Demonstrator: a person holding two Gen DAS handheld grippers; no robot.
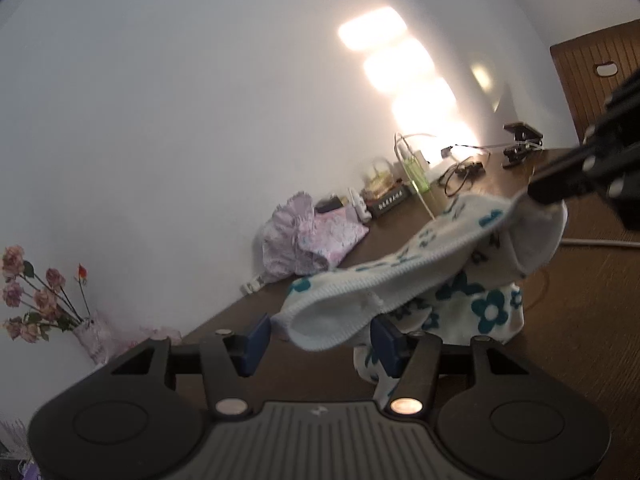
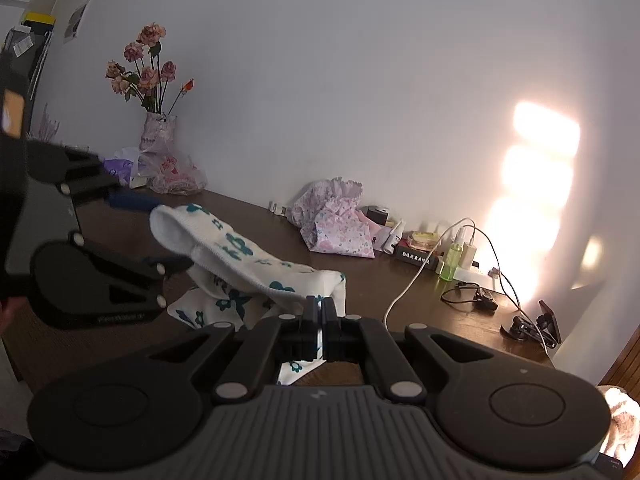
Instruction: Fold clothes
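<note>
A white knitted garment with teal flowers point(image 1: 420, 256) point(image 2: 248, 264) hangs stretched between the two grippers above the dark wooden table point(image 1: 580, 320) point(image 2: 380, 272), and its lower part rests on the tabletop. My left gripper point(image 1: 320, 344) point(image 2: 156, 232) is open: the garment's ribbed end lies between its blue pads point(image 1: 256, 344), which stand apart from the cloth. My right gripper point(image 2: 318, 312) point(image 1: 536, 196) is shut on the garment's other end, the cloth pinched between its closed fingers.
A crumpled pink floral garment point(image 1: 308, 240) point(image 2: 336, 224) lies against the wall. A vase of dried roses point(image 2: 158, 136) point(image 1: 96, 336) stands at the table's far left. A green spray bottle point(image 2: 452, 256), cables and a black phone holder point(image 2: 536, 324) crowd the right.
</note>
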